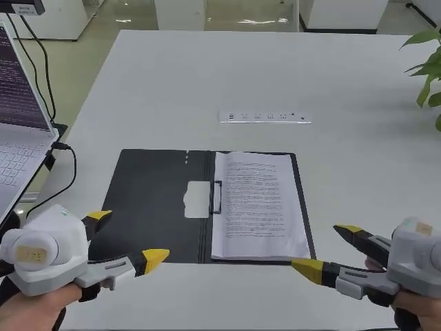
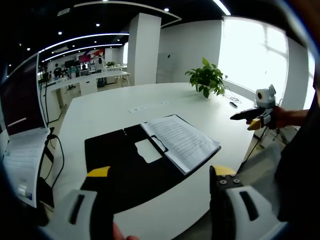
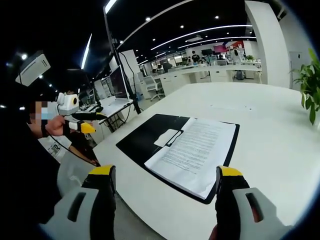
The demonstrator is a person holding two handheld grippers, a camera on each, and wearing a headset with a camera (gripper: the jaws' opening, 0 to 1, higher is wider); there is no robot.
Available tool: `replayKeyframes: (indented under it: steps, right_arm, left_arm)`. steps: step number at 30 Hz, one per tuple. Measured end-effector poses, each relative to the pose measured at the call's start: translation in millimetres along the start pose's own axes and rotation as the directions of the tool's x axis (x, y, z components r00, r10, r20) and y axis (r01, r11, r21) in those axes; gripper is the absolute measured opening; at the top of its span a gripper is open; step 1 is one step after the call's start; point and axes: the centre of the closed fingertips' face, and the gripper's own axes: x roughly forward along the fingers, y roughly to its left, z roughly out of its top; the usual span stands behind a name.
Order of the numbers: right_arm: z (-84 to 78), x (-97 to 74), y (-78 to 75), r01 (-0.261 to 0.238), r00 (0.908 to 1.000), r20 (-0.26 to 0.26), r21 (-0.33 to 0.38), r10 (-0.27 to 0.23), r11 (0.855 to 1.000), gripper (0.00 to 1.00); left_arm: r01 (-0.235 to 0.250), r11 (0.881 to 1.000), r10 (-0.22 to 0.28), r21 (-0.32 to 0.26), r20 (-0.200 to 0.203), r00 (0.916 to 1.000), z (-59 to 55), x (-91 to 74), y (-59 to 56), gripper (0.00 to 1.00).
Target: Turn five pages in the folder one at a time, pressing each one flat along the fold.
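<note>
A black folder lies open on the white table, with a stack of printed pages clipped on its right half. The folder and pages sit ahead of my left gripper in the left gripper view; the folder and pages show likewise in the right gripper view. My left gripper hovers open near the folder's front left corner. My right gripper is open off the front right corner, and its jaws hold nothing. Neither gripper touches the folder.
A laptop with cables stands at the table's left edge. A white power strip lies beyond the folder. Green plant leaves reach in at the far right. The white table stretches away behind the folder.
</note>
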Motion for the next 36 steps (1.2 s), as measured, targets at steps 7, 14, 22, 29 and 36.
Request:
replayKeyframes:
  steps: [7, 14, 22, 29, 36]
  right_arm:
    - [3.3, -0.1, 0.8, 0.001, 1.0000, 0.003, -0.007, -0.001, 1.000, 0.82]
    - [-0.1, -1.6, 0.8, 0.006, 1.0000, 0.001, -0.003, -0.006, 1.000, 0.82]
    - [-1.4, -3.5, -0.2, 0.014, 0.9999, 0.005, 0.010, -0.014, 1.000, 0.81]
    - [1.5, -5.2, -4.2, 0.017, 0.9997, 0.017, 0.021, -0.017, 1.000, 0.81]
    - [-5.2, -8.8, -7.2, 0.017, 0.9998, 0.004, 0.030, -0.018, 0.999, 0.81]
  left_arm:
    - [0.000, 1.000, 0.000, -0.003, 0.007, 1.0000, 1.9, -1.3, -2.6, 0.79]
    - [0.011, 1.000, -0.011, -0.005, -0.002, 0.9999, -0.3, -0.6, -7.2, 0.79]
    - [0.026, 1.000, -0.026, 0.002, -0.005, 0.9997, 4.7, 5.2, -8.9, 0.79]
    - [0.048, 0.999, -0.047, 0.003, -0.015, 0.9988, 7.1, 19.5, -13.0, 0.78]
    - [0.084, 0.996, -0.083, 0.025, -0.023, 0.9963, 12.8, 36.5, -21.2, 0.77]
